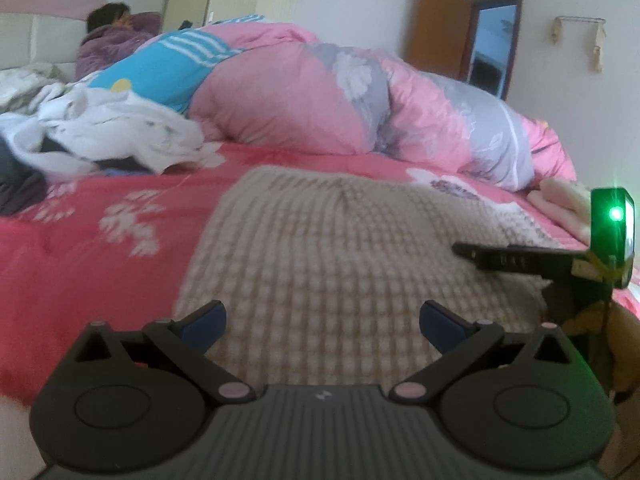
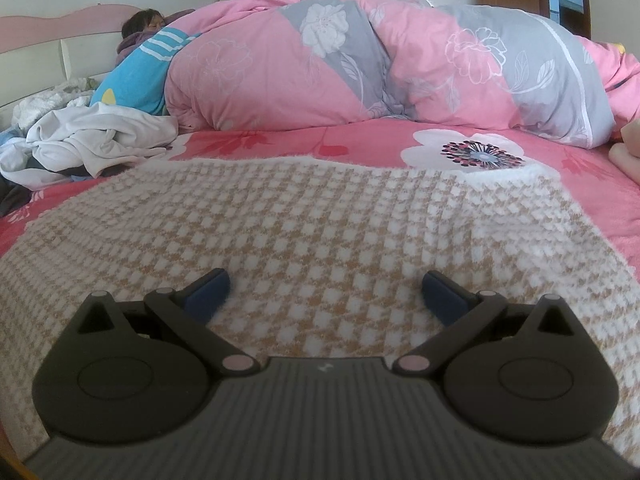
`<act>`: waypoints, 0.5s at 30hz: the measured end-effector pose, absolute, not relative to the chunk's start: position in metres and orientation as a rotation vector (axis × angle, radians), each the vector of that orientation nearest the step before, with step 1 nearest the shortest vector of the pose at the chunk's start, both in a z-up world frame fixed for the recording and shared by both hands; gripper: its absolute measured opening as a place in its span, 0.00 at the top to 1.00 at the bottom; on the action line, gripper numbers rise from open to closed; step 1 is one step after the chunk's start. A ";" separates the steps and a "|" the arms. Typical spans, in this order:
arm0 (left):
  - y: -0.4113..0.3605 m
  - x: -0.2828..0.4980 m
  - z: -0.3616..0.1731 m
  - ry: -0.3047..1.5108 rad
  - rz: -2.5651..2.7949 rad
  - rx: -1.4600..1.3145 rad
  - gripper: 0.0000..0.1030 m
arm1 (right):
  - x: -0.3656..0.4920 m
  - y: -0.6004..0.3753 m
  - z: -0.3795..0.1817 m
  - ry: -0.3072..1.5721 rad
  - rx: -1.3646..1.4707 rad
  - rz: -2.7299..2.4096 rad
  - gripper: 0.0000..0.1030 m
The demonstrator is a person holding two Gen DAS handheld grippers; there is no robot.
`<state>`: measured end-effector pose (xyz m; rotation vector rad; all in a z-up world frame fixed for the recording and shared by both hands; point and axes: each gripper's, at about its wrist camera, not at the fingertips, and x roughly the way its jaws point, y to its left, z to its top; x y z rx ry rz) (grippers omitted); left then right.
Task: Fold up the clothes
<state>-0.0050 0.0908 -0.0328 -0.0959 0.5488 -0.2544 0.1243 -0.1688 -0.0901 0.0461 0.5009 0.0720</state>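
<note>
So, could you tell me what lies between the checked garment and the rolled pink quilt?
Only bare pink floral bedsheet separates the checked garment from the quilt, clearest in the right wrist view.

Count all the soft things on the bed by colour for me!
Beige-and-white checked knit garment: 1
White crumpled cloth heap: 1
Pink-and-grey flowered puffy duvet: 1
Blue striped blanket: 1
Pale pink folded cloth: 1
Total: 5

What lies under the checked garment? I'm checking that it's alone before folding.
The checked garment lies spread on the pink floral bedsheet, which shows around its edges. Whatever is beneath its middle is covered.
</note>
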 end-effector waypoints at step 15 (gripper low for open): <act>0.111 -0.018 -0.070 0.638 -0.268 -0.426 0.06 | 0.123 -0.170 -0.091 0.496 0.050 0.074 0.01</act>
